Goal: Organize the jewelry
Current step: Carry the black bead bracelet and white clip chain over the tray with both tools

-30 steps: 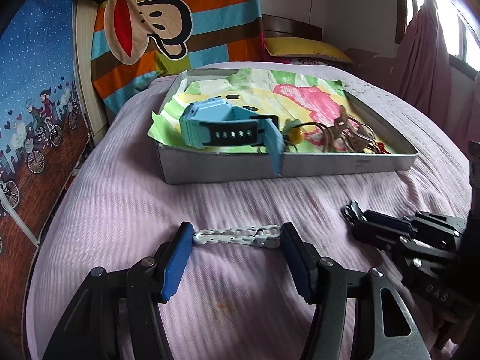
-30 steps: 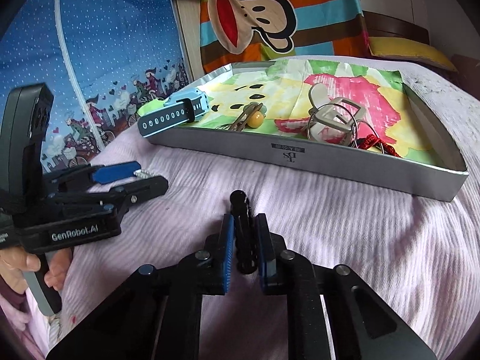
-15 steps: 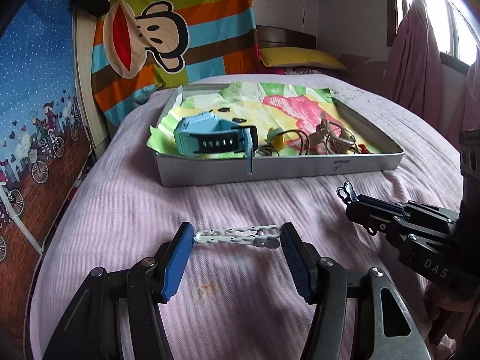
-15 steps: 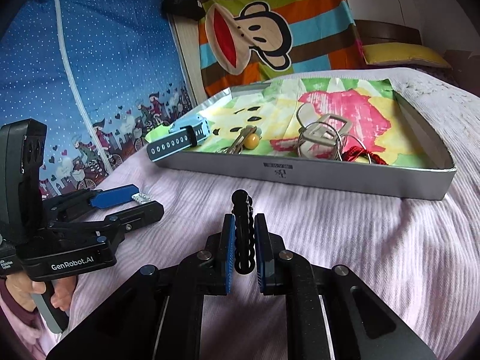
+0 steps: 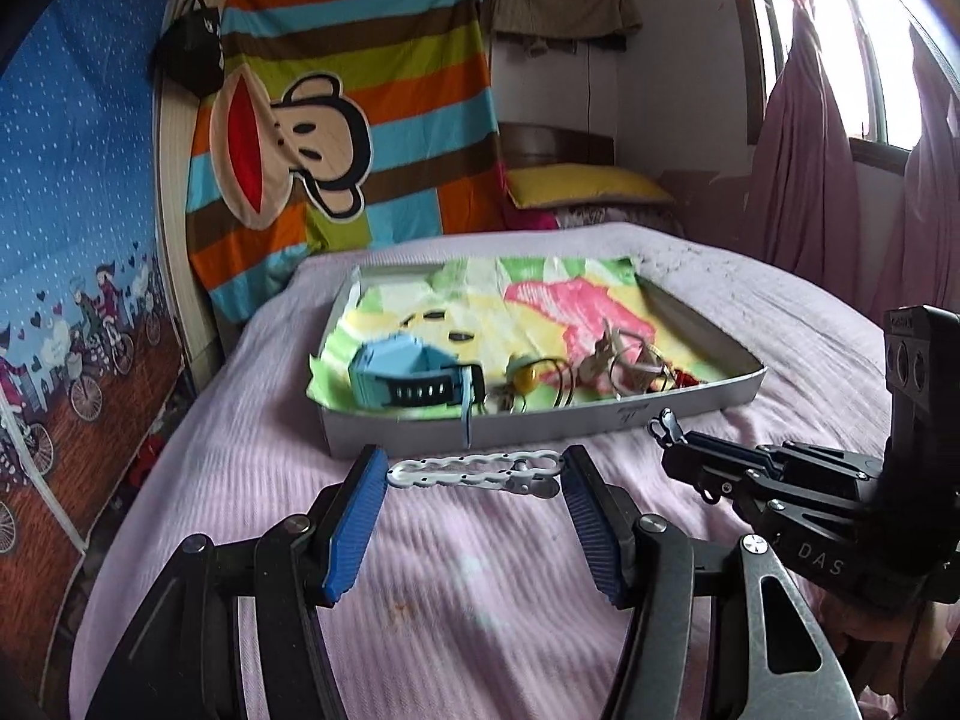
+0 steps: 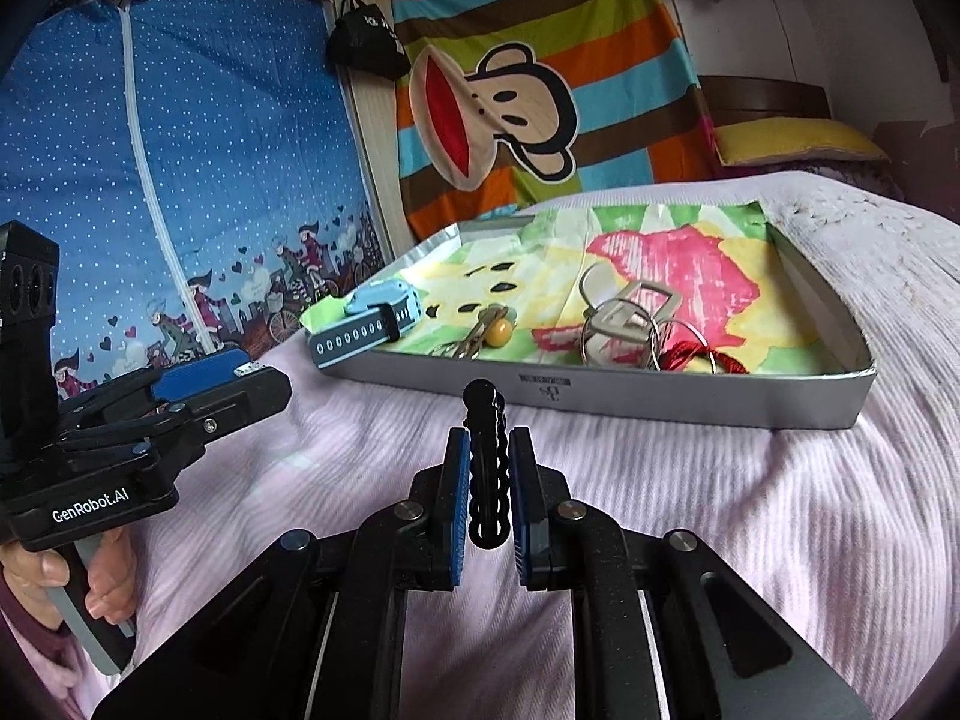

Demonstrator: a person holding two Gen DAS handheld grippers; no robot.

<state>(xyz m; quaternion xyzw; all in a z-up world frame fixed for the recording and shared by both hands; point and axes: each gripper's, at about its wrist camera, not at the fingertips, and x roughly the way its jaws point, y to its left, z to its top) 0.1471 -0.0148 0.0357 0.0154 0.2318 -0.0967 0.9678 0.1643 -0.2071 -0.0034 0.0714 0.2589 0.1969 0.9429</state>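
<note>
1. Bed cover (image 5: 252,480): pale pink ribbed fabric, filling the lower half of both views. Everything below rests on it or is held above it.

2. Tray (image 6: 690,399): shallow, grey-walled, at frame centre in your left view and centre right in your right view. It is lined with a coloured paper sheet (image 6: 678,264).

3. Blue watch (image 5: 408,375): in the tray's near left corner, with its strap hanging over the front wall.

4. Key rings (image 6: 630,321): a metal bunch in the tray's right part, with something red just beside it.

5. Yellow bead (image 6: 499,331): in the tray between watch and rings, attached to small keys.

6. Your left gripper (image 5: 474,477): lower centre of the left view, spread wide. A white hair clip (image 5: 474,472) spans crosswise between its blue pads (image 5: 354,525), one end against each tip, above the cover and just in front of the tray wall.

7. Your right gripper (image 6: 487,483): lower centre of the right view, almost closed, pinching a black hair clip (image 6: 487,450) upright between the pads. The clip's rounded end sticks out past the tips, short of the tray.

8. Your hand (image 6: 90,582): lower left of the right view, wrapped around the left gripper's handle.
</note>
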